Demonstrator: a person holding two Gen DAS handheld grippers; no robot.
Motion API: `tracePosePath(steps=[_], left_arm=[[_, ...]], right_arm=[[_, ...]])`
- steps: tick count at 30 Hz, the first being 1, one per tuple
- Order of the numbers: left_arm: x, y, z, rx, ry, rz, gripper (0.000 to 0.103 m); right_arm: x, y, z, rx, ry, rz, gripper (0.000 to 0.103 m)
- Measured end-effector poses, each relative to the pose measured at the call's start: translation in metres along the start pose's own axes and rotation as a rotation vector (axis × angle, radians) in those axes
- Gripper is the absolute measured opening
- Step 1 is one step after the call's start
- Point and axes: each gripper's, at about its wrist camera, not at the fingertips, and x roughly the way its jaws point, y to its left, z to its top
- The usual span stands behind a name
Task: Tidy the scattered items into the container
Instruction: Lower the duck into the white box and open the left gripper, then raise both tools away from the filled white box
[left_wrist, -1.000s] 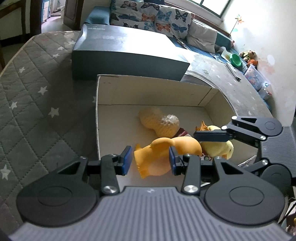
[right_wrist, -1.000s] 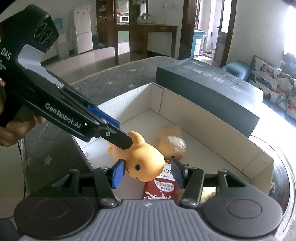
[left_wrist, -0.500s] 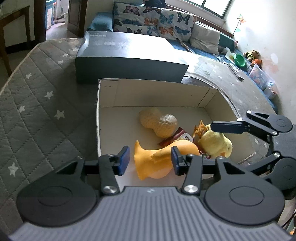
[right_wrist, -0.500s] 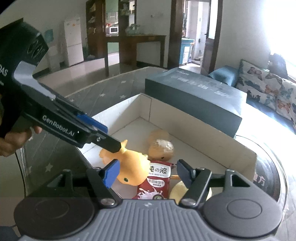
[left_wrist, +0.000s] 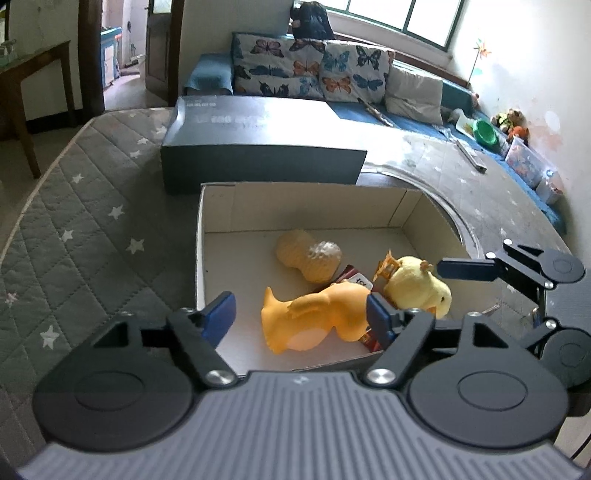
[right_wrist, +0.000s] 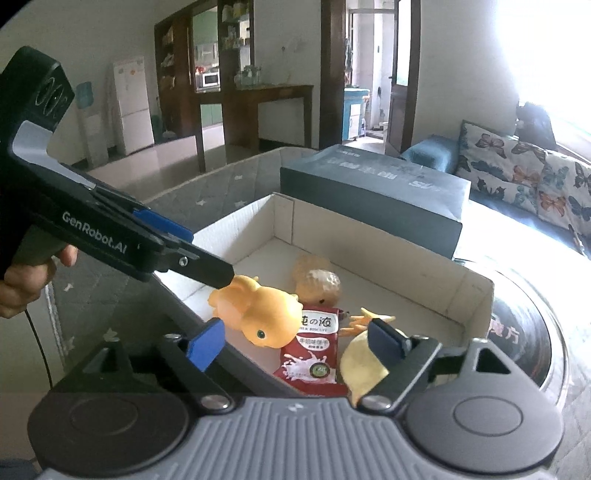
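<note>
Currently my left claw (left_wrist: 301, 314) and right claw (right_wrist: 295, 341) both spread above box (left_wrist: 295, 201); orange toy (left_wrist: 314, 314) below.

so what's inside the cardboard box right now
In the box: an orange toy, a peanut toy, a yellow plush chick and a red biscuit packet. The toys cover part of the packet.

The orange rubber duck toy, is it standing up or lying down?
Lying down. The orange rubber duck toy rests on its side on the white cardboard box floor.
</note>
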Motion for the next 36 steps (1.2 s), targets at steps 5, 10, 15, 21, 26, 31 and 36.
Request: tracePosePath(steps=[5,10,15,21,26,31,36], left_arm=[[-0.007,-0.005,-0.005,-0.010,-0.015,0.007,0.084],[-0.013,-0.011,-0.013,0.000,-0.040,0.033,0.091],[-0.023,-0.017,-0.020,0.009,-0.066,0.037,0.097],[-0.033,-0.030,-0.028,0.038,-0.082,0.049,0.099],[-0.039,-0.039,-0.037,0.042,-0.096,0.067,0.101],[-0.042,-0.045,-0.047,0.055,-0.106,0.093,0.102],[-0.043,-0.049,-0.056,0.048,-0.104,0.111,0.103]], right_arm=[[-0.010,0.004,-0.009,0.008,-0.016,-0.015,0.098],[-0.020,0.006,-0.018,0.022,-0.026,-0.031,0.101],[-0.029,0.009,-0.027,0.035,-0.035,-0.046,0.103],[-0.040,0.013,-0.038,0.051,-0.046,-0.065,0.103],[-0.047,0.015,-0.048,0.076,-0.043,-0.088,0.103],[-0.051,0.015,-0.057,0.116,-0.028,-0.109,0.103],[-0.053,0.015,-0.065,0.143,-0.007,-0.142,0.103]])
